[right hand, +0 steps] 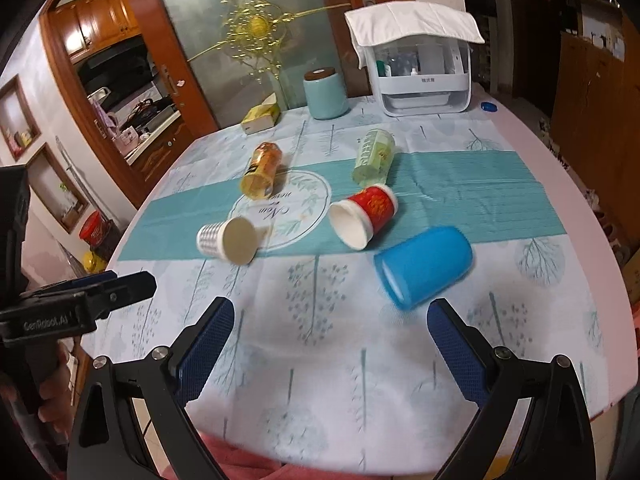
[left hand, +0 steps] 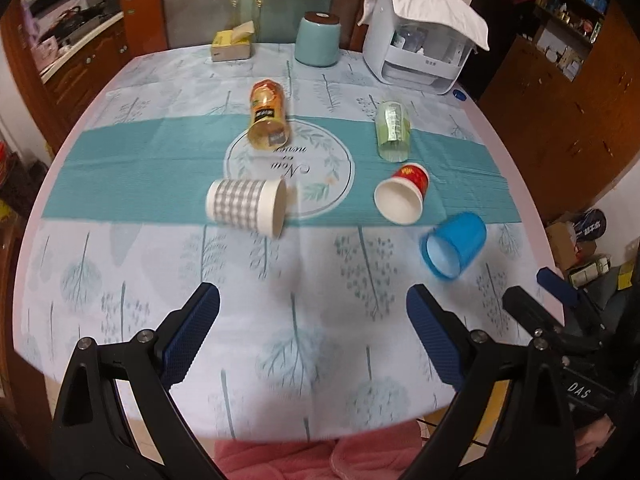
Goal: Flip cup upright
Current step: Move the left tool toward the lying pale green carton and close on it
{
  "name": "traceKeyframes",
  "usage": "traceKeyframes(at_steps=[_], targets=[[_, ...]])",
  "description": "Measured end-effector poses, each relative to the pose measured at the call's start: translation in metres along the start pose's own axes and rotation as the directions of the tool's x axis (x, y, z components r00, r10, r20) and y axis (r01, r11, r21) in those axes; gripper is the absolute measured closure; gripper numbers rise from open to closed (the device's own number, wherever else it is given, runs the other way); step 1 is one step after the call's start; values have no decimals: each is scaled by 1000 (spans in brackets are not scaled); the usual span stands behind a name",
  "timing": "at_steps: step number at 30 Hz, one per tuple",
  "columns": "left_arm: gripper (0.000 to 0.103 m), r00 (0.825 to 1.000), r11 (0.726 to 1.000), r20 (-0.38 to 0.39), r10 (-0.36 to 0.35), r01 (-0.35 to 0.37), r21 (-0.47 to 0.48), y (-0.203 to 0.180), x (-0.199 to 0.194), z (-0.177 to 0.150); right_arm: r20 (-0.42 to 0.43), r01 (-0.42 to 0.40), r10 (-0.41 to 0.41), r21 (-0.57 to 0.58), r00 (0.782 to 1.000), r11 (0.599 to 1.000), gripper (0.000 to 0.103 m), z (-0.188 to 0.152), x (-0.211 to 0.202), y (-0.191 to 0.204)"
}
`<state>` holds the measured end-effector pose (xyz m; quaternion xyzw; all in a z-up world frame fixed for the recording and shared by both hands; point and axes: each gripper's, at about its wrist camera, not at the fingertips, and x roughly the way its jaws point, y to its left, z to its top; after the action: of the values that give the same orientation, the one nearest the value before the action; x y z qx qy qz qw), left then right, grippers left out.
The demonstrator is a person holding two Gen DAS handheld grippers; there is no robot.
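Several cups lie on their sides on the table: a grey checked paper cup (left hand: 246, 206) (right hand: 226, 238), a red paper cup (left hand: 402, 198) (right hand: 366, 214), a blue plastic cup (left hand: 454, 246) (right hand: 424, 266), an orange cup (left hand: 269, 116) (right hand: 261, 170) and a green cup (left hand: 393, 130) (right hand: 373, 156). My left gripper (left hand: 312, 300) is open and empty above the near table, short of the checked cup. My right gripper (right hand: 330, 316) is open and empty, just short of the blue cup. Each gripper shows at the edge of the other's view, the right (left hand: 548, 300) and the left (right hand: 116, 288).
At the back stand a teal canister (left hand: 318, 40) (right hand: 325, 94), a yellow tissue box (left hand: 233, 42) (right hand: 262, 118) and a white appliance under a cloth (left hand: 424, 36) (right hand: 420, 72). A small blue cap (left hand: 459, 95) (right hand: 489, 107) lies by it. The patterned tablecloth (left hand: 296, 280) covers the round table.
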<state>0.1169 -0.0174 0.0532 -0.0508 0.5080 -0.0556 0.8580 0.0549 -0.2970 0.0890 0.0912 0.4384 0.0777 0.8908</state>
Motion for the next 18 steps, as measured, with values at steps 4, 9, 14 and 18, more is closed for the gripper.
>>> traceKeyframes(at_steps=[4, 9, 14, 18], targets=[[9, 998, 999, -56, -41, 42, 13, -10, 30, 48, -26, -13, 14, 45, 1000, 999, 4, 38, 27, -29], [10, 990, 995, -115, -86, 91, 45, -32, 72, 106, -53, 10, -5, 93, 999, 996, 4, 87, 73, -64], [10, 984, 993, -156, -86, 97, 64, -60, 127, 163, -91, 40, -26, 158, 995, 987, 4, 115, 122, -97], [10, 974, 989, -194, -115, 131, 70, -81, 182, 199, -100, 51, -31, 202, 994, 978, 4, 118, 149, -115]])
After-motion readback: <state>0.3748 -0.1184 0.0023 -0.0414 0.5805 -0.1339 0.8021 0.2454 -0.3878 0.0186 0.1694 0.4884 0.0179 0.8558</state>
